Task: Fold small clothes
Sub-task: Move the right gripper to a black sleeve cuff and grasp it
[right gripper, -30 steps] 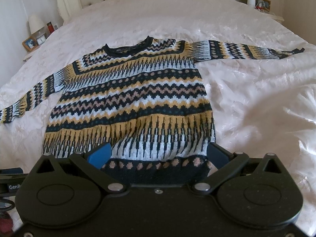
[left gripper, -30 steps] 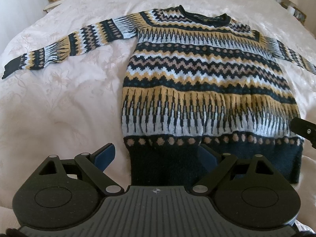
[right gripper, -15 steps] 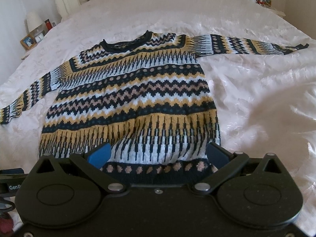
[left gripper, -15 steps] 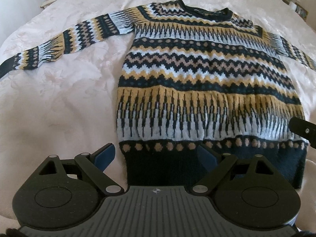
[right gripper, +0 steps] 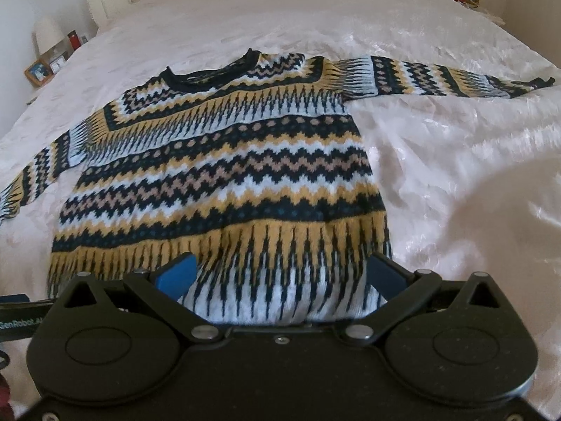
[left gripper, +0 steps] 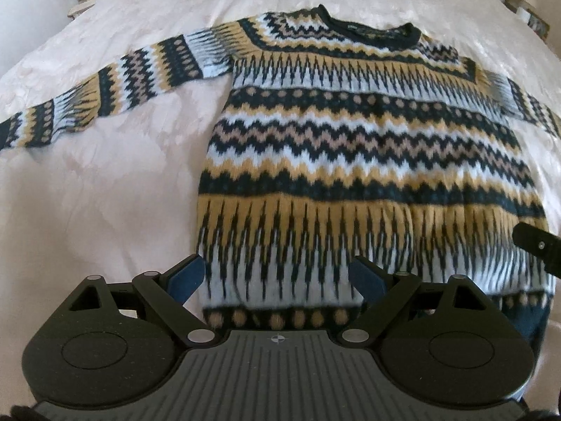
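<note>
- So, sweater spread flat on bed, hem hidden behind both tools.
- Left tool wide open, holding nothing.
- Right tool same; sleeve ends cut off.

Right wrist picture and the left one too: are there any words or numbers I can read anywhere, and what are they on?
"GenRobot" (cut off after that): white letters on the dark strap at the left edge of the right wrist view.
Label inside the dark neckband of the patterned knitted sweater: too small to read.
Framed photos on the bedside tables: too blurred to read.
Small cross mark on the grey ribbed body of the left tool: a sign, no letters.
</note>
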{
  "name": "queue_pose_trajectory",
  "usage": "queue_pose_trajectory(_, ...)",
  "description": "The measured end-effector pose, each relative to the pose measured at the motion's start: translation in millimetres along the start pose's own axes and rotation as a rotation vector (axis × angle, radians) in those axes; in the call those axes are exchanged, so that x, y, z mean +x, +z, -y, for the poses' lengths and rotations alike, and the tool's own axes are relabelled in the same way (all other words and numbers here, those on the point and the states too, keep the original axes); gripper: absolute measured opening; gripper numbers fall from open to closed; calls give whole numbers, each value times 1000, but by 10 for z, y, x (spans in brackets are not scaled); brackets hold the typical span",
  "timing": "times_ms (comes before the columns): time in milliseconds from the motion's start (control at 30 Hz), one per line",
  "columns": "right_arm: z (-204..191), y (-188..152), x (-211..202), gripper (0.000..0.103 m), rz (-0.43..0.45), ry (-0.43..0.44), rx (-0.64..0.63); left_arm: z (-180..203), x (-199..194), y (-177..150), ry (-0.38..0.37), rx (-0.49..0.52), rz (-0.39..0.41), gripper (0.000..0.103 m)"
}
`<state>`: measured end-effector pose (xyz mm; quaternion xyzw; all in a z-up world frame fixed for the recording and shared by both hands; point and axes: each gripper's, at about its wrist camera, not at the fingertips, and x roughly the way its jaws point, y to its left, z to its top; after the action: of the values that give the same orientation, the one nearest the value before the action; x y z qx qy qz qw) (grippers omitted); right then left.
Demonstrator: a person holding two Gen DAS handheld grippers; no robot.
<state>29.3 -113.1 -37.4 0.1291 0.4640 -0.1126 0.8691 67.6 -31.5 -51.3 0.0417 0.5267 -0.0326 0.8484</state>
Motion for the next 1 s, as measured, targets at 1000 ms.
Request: queue_pose_trajectory(1000,1699,1489,871,102,103,-216,-25,324,685,1465,-37,3,405,90)
